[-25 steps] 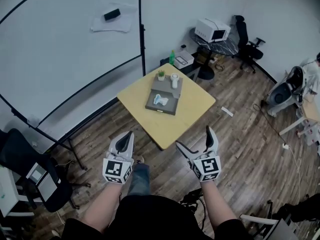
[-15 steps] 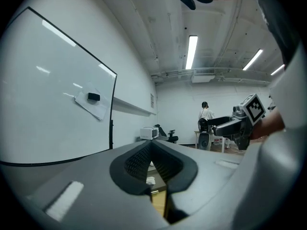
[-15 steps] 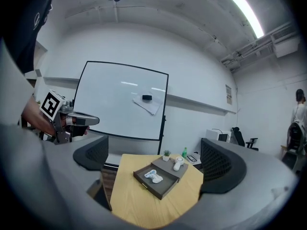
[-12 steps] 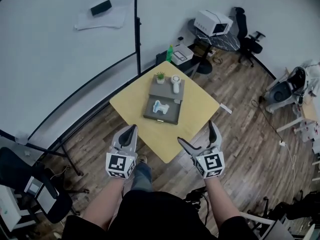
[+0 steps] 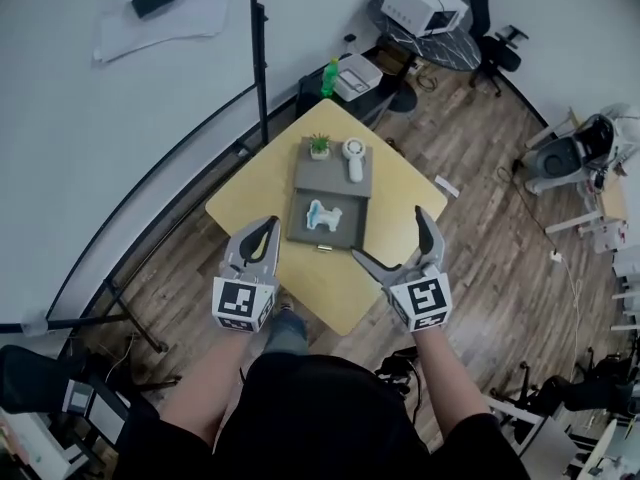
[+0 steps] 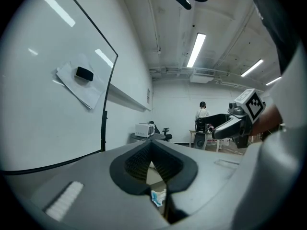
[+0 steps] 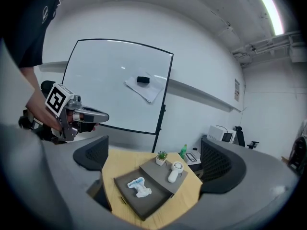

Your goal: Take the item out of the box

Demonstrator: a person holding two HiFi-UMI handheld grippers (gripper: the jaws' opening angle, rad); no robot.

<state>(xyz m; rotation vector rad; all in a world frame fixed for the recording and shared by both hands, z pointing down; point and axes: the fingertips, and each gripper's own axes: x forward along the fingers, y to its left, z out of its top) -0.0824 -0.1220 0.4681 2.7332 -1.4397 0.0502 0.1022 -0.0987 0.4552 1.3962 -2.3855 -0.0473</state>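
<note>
A flat grey box [image 5: 330,230] lies open on the yellow table [image 5: 395,198], and a small white-and-blue item [image 5: 322,214] rests in it. In the right gripper view the item [image 7: 138,187] lies in the near half of the box [image 7: 151,200]. My left gripper [image 5: 265,228] hovers over the table's near left edge with its jaws shut and empty. The item [image 6: 157,197] peeks out below the closed pads [image 6: 144,164] in the left gripper view. My right gripper [image 5: 390,236] is open and empty near the table's front right edge, short of the box.
A small potted plant [image 5: 320,146] and a white handheld device [image 5: 354,158] sit on the box's far grey half. A whiteboard [image 5: 100,118] stands to the left. Beyond the table are a green bottle [image 5: 327,76], a microwave [image 5: 425,6] and office chairs. The floor is wood.
The view has closed in on the table, which now lies just beyond both grippers. Both grippers moved forward together. Their jaws look the same as before.
</note>
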